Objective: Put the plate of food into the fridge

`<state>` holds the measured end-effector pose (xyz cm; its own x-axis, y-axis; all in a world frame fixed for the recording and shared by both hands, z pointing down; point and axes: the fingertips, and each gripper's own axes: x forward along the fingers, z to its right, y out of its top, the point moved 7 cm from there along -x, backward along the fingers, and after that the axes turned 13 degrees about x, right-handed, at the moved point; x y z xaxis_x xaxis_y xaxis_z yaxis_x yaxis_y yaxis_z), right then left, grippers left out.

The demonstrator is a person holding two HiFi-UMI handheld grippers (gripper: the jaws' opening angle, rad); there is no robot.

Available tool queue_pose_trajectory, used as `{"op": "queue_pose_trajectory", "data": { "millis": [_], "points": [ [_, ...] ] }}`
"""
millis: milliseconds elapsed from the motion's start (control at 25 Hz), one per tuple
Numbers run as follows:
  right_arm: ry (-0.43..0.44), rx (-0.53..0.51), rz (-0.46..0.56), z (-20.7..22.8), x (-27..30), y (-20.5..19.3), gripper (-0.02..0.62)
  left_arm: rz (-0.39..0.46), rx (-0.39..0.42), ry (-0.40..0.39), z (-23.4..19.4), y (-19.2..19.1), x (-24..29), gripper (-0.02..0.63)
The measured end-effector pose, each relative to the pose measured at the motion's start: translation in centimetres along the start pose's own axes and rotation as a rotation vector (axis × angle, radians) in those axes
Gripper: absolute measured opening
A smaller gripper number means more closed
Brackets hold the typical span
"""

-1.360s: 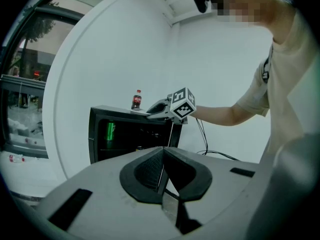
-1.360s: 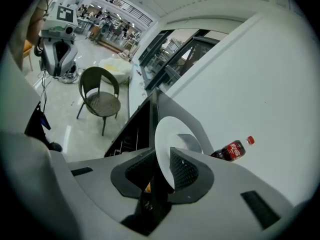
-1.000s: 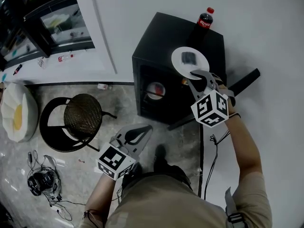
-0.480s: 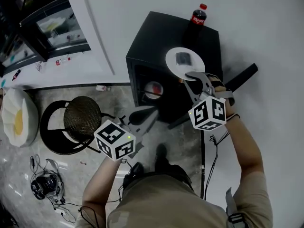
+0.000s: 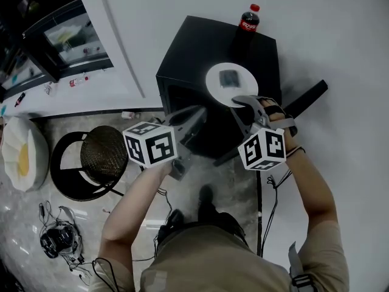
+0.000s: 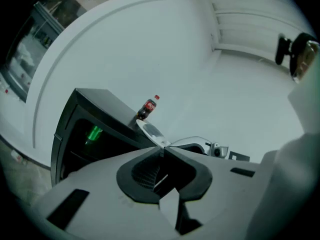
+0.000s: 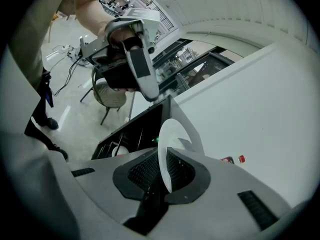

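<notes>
At middle left, the left gripper point(image 5: 198, 114), jaws shut and empty, has risen from the lower frame to the open front of the black box-shaped fridge point(image 5: 194, 44). At upper centre, the right gripper point(image 5: 243, 100) has just been closing its jaws on the rim of the white round plate point(image 5: 213, 83) with its dark piece of food point(image 5: 229, 78), at the front edge of the fridge top. The plate now looks secured for lifting.

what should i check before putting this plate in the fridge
1. Grip: ok, the right gripper has just been closing its jaws and pinches the plate by its rim.
2. Load: ok, the food sits near the plate's middle.
3. Door: ok, the fridge is open and its inside shows.
4. Path: not ok, the left gripper, shut and empty, hangs across the opening in the head view.
5. Shelf room near the bowl: cannot tell.
6. The cola bottle stands apart from the plate: ok.
</notes>
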<state>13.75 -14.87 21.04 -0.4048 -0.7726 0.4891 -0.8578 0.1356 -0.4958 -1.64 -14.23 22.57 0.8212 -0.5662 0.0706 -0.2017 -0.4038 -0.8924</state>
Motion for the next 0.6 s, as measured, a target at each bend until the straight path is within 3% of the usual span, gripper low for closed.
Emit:
{"op": "queue_pose_trajectory", "data": {
  "millis": [200,280,600],
  "points": [
    [0.002,0.009,0.006,0.0,0.0,0.0,0.05,0.013,-0.101,-0.002,-0.9,0.8,2.0,0.03],
    [0.003,0.009,0.009,0.0,0.1,0.0,0.051,0.027,-0.139,-0.031,-1.1,1.0,2.7,0.182],
    [-0.008,0.002,0.018,-0.2,0.0,0.0,0.049,0.01,-0.232,-0.114,-1.5,0.9,5.7,0.19]
  ]
}}
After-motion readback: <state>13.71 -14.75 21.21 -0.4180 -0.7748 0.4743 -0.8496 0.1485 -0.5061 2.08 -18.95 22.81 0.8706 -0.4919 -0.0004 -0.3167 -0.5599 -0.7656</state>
